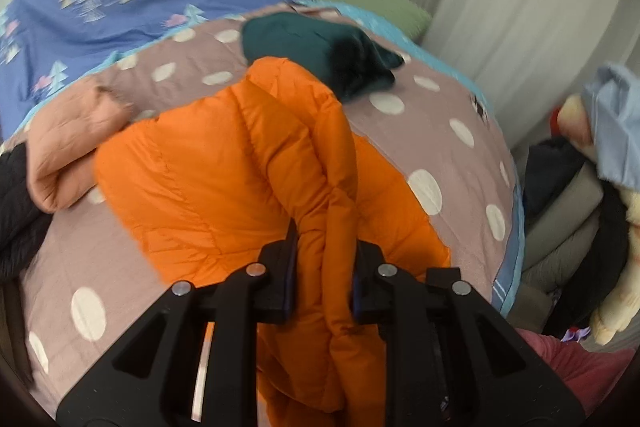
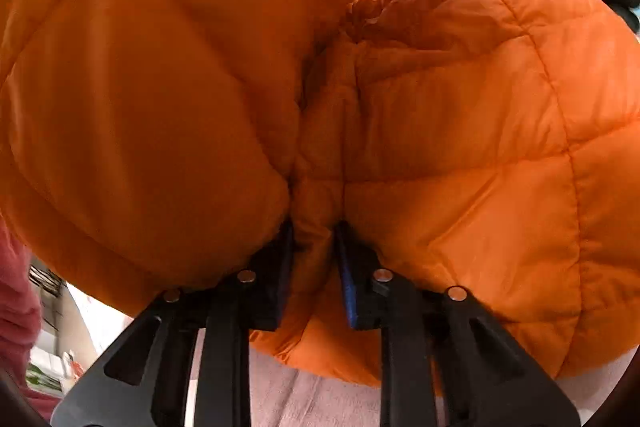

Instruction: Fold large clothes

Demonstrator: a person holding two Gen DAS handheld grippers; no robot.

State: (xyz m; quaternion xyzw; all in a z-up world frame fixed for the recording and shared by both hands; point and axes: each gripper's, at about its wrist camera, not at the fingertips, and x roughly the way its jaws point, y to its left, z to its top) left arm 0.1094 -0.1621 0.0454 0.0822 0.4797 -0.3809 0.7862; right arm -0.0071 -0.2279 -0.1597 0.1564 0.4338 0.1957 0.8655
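Orange puffer jacket (image 1: 224, 179) pinched in both grippers over the dotted bedspread (image 1: 440, 131).

Left gripper (image 1: 325, 275) has its jaws nearly closed on a thick roll of the jacket, the rest spreading ahead of them across the bed. Right gripper (image 2: 314, 267) clamps a narrow fold, orange padding (image 2: 460, 147) bulging either side of its jaws. Beyond the left jaws lies a dark green garment (image 1: 320, 55), with a peach one (image 1: 76, 151) off to their left.

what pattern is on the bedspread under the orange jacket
White polka dots on a dusty mauve bedspread, seen best in the left wrist view, spread beneath the orange jacket.
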